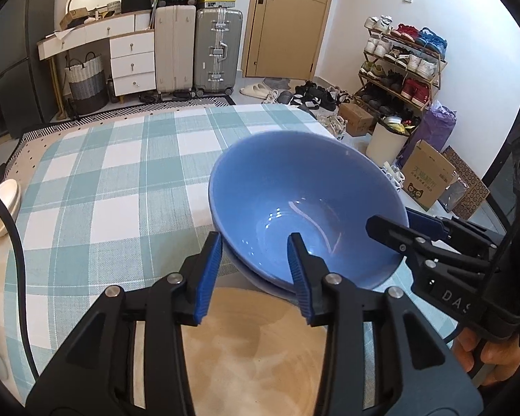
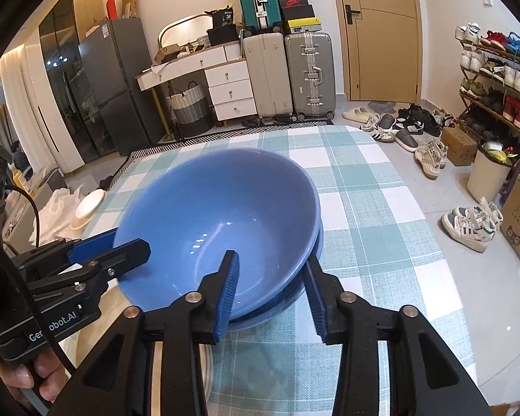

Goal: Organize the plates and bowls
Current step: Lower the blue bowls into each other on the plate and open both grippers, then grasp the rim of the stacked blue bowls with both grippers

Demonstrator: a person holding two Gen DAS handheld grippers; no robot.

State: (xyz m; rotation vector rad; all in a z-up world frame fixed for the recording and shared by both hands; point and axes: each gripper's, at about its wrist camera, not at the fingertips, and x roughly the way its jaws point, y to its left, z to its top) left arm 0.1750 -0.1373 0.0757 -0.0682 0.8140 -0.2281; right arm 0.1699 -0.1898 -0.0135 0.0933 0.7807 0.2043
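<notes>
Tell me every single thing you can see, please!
glossy blue ceramic bowls: two, blue, nested mid-table, top one tilted
round speckled tan plate: one, tan, near table edge, below the left gripper
cream dishes: small stack, cream, beside the table's left edge
checked tablecloth: one, teal and white, covering the table
hard-shell suitcases: three, beige, silver, teal, far wall
wooden door: one, tan, far wall
metal shoe rack: one, gold, right wall, full of shoes
plastic bin: one, white, beside the rack
left gripper: black, blue pads, straddling the bowls' rim
right gripper: same colours, straddling the rim opposite
</notes>
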